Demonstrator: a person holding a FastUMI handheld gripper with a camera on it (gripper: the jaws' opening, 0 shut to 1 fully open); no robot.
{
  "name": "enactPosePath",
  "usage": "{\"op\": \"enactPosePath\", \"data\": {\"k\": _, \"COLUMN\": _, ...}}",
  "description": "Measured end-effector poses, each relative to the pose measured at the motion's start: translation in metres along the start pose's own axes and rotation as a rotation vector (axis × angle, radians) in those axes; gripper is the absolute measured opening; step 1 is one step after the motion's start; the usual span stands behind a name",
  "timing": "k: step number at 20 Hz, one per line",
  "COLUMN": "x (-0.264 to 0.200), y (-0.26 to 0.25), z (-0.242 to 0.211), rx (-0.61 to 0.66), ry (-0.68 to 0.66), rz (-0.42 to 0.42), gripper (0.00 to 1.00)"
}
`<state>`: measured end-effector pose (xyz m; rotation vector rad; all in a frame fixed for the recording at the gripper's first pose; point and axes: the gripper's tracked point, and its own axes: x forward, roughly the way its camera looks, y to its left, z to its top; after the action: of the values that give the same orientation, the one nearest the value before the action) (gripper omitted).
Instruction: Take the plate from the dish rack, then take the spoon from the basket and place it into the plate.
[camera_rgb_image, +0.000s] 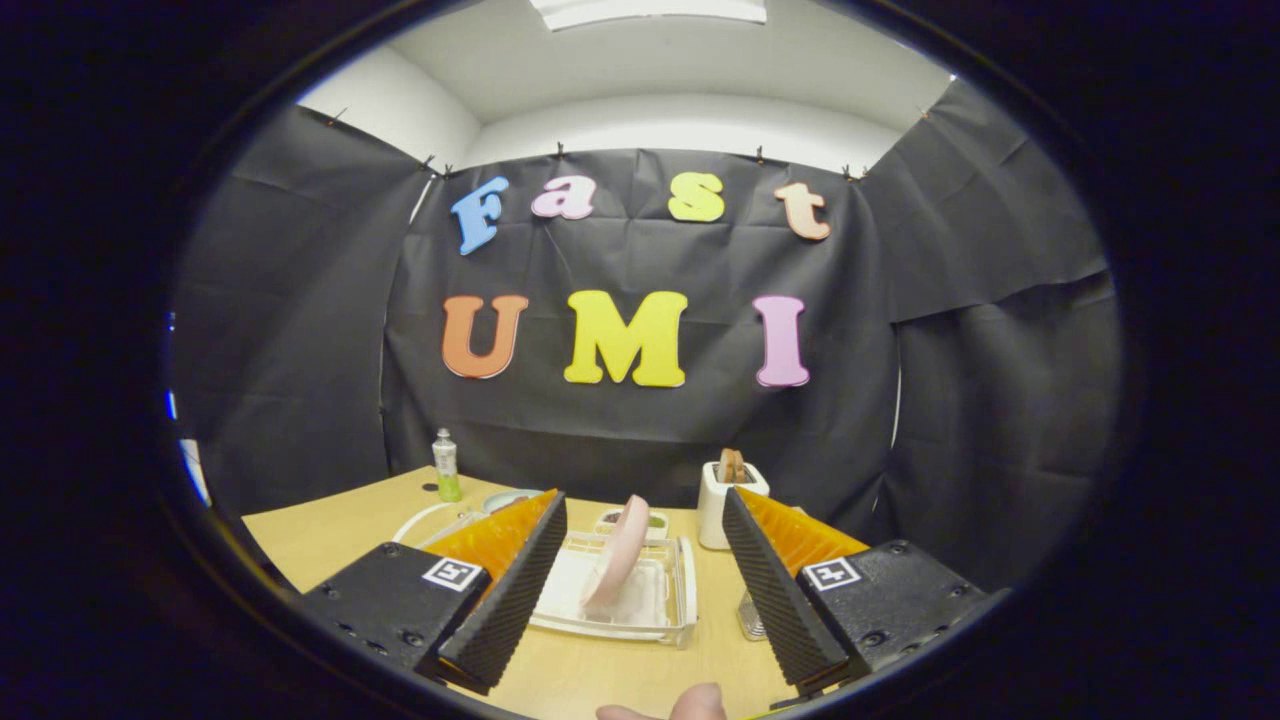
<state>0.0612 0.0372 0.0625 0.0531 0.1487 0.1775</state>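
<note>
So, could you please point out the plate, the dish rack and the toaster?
plate (622, 550): gripper view, its face.
dish rack (684, 590): gripper view, right wall.
toaster (714, 515): gripper view, front side.

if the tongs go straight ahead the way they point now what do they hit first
Most likely the pink plate, standing on edge in the clear dish rack just ahead of the open tongs. Depth is hard to judge.

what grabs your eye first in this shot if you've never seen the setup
The pink plate standing on edge in the clear dish rack, just ahead of and between the open gripper fingers. Beyond the right finger stands a white toaster with toast in it, and beyond the left a small green bottle on the wooden table.
</note>
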Motion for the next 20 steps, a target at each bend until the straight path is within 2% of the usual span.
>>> {"op": "enactPosePath", "data": {"k": 7, "x": 0.036, "y": 0.010, "z": 0.027, "rx": -0.019, "ry": 0.089, "rz": 0.050, "gripper": 1.00}}
{"op": "enactPosePath", "data": {"k": 10, "x": 0.061, "y": 0.023, "z": 0.024, "rx": -0.023, "ry": 0.185, "rz": 0.096, "gripper": 1.00}}
{"op": "enactPosePath", "data": {"k": 15, "x": 0.118, "y": 0.031, "z": -0.013, "rx": -0.039, "ry": 0.444, "rz": 0.114, "gripper": 1.00}}
{"op": "enactPosePath", "data": {"k": 20, "x": 0.171, "y": 0.018, "z": -0.059, "rx": 0.009, "ry": 0.662, "rz": 0.064, "gripper": 1.00}}
